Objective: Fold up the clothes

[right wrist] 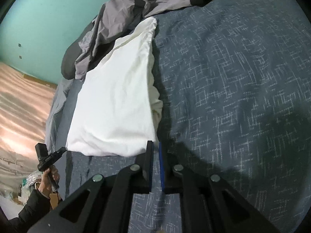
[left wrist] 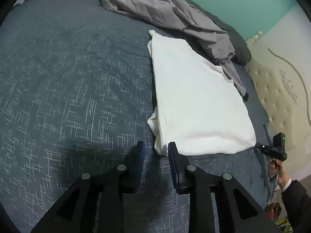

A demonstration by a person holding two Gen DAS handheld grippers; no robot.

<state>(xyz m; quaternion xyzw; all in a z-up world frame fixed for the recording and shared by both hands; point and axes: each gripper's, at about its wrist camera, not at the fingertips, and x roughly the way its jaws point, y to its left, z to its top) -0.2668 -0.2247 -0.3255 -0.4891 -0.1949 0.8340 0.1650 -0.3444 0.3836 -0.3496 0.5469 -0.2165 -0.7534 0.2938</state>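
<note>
Left wrist view: one white garment [left wrist: 194, 101] lies folded into a long panel on the blue patterned bedspread [left wrist: 68, 77], and one grey jacket [left wrist: 171, 17] sprawls crumpled beyond it, one sleeve draped over the white cloth's far corner. The left gripper [left wrist: 156, 151] hangs released just short of the garment's near corner, fingers apart, nothing between them. At the right edge a hand holds the other gripper (its tips are cut off by the cloth's edge, so I cannot tell its grip from here).

Right wrist view: the same two garments. The right gripper [right wrist: 156, 147] is nearly closed, with only a narrow gap between its blue pads [right wrist: 161, 165], at the white garment's near corner; whether cloth is pinched there is hard to make out.
</note>
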